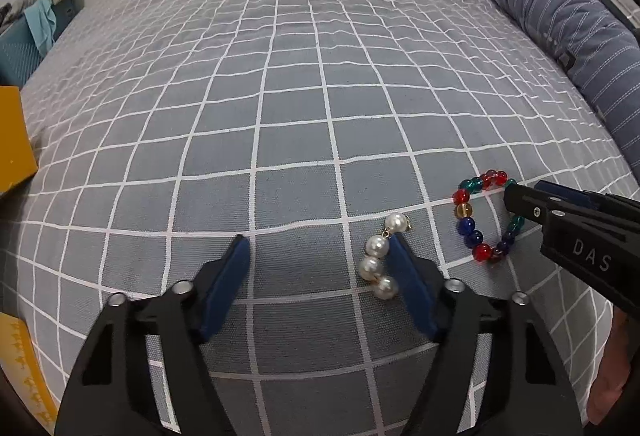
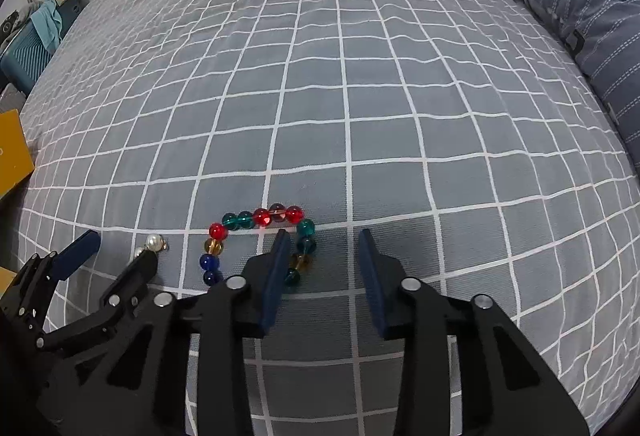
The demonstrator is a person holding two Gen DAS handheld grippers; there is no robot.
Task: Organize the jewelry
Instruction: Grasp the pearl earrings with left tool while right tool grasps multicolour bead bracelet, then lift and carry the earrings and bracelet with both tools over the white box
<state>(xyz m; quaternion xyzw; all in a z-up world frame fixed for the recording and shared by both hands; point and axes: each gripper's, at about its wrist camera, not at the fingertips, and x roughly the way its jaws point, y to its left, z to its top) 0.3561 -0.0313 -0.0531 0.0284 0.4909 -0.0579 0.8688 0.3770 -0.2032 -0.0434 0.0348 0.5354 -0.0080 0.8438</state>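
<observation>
A short strand of white pearls [image 1: 379, 258] lies on the grey checked bedspread [image 1: 280, 115], just inside the right finger of my open left gripper [image 1: 320, 246]. A bracelet of red, green, blue and amber glass beads [image 1: 478, 215] lies to its right. In the right wrist view the bracelet [image 2: 260, 218] sits in front of my open right gripper [image 2: 324, 236], whose left finger lies over the loop. The pearls [image 2: 154, 243] show partly behind the left gripper [image 2: 116, 244]. The right gripper [image 1: 516, 199] reaches in from the right in the left wrist view.
A yellow box [image 1: 14, 139] stands at the bed's left edge. A rolled blue striped duvet [image 1: 560, 15] runs along the right side. A teal suitcase with cloth [image 2: 28, 47] stands off the bed at the far left.
</observation>
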